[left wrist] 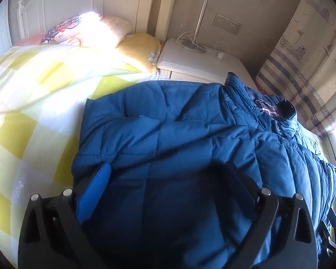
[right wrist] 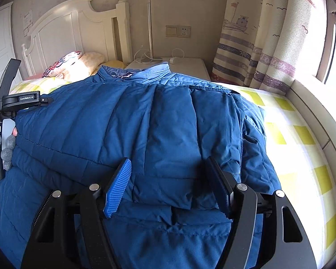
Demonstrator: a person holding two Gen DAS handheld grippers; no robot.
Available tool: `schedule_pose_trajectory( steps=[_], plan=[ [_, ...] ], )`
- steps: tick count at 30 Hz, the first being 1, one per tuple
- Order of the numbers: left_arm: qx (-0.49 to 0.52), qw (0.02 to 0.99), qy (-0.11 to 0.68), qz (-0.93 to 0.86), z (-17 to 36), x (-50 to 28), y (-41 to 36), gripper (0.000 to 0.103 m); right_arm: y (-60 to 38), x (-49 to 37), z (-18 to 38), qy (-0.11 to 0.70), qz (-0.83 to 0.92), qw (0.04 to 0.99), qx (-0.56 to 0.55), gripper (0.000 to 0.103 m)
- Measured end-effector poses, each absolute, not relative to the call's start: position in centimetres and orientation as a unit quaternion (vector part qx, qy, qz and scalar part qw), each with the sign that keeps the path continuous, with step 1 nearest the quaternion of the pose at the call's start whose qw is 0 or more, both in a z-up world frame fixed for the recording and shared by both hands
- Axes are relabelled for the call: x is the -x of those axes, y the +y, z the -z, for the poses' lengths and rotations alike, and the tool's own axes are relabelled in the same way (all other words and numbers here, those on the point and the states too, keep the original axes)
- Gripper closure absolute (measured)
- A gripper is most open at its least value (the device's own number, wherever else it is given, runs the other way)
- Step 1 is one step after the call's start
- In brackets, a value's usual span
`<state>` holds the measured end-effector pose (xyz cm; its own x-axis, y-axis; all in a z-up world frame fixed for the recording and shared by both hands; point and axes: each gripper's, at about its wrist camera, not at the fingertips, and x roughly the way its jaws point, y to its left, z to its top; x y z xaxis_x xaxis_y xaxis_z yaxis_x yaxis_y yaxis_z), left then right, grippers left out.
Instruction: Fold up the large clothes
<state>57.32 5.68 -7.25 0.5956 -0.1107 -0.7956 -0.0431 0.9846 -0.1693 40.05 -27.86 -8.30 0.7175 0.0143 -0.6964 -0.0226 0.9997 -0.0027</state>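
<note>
A big blue quilted jacket (left wrist: 168, 123) lies spread on the bed, its collar (left wrist: 266, 105) towards the nightstand. My left gripper (left wrist: 165, 177) hovers over the jacket's left part with its jaws wide apart and nothing between the pads. In the right wrist view the jacket (right wrist: 123, 116) has a panel folded over its middle. My right gripper (right wrist: 168, 179) sits low on that fold, half open. The fabric lies flat between its fingers and is not pinched. A grey-gloved hand (right wrist: 5, 148) holds the left tool at the jacket's left edge.
The bed sheet (left wrist: 22, 123) is yellow-and-white check, with pillows (left wrist: 78, 29) by the white headboard (right wrist: 78, 33). A white nightstand (left wrist: 190, 60) carries a lamp pole and cables. A patterned curtain (right wrist: 257, 44) and a window ledge (right wrist: 313, 103) border the bed's right side.
</note>
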Motion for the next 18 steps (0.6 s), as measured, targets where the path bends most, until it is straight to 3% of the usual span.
schedule_pose_trajectory(
  steps=[3,8,12,18],
  plan=[
    [0.083,0.91,0.405,0.022,4.8,-54.0,5.1,0.013,-28.0,-39.9,8.2,0.373,-0.013,0.928,-0.002,0.037],
    [0.019,0.942,0.328,0.073,2.9,-46.0,1.6,0.006,-28.5,-39.7,8.1,0.366,-0.021,0.93,-0.017,0.037],
    [-0.008,0.917,0.392,0.08,7.5,-46.6,0.1,0.006,-28.5,-39.6,8.0,0.363,-0.022,0.931,-0.019,0.037],
    [-0.006,0.915,0.394,0.084,7.8,-47.0,0.0,0.003,-28.0,-39.7,8.1,0.367,-0.021,0.93,-0.006,0.033]
  ],
)
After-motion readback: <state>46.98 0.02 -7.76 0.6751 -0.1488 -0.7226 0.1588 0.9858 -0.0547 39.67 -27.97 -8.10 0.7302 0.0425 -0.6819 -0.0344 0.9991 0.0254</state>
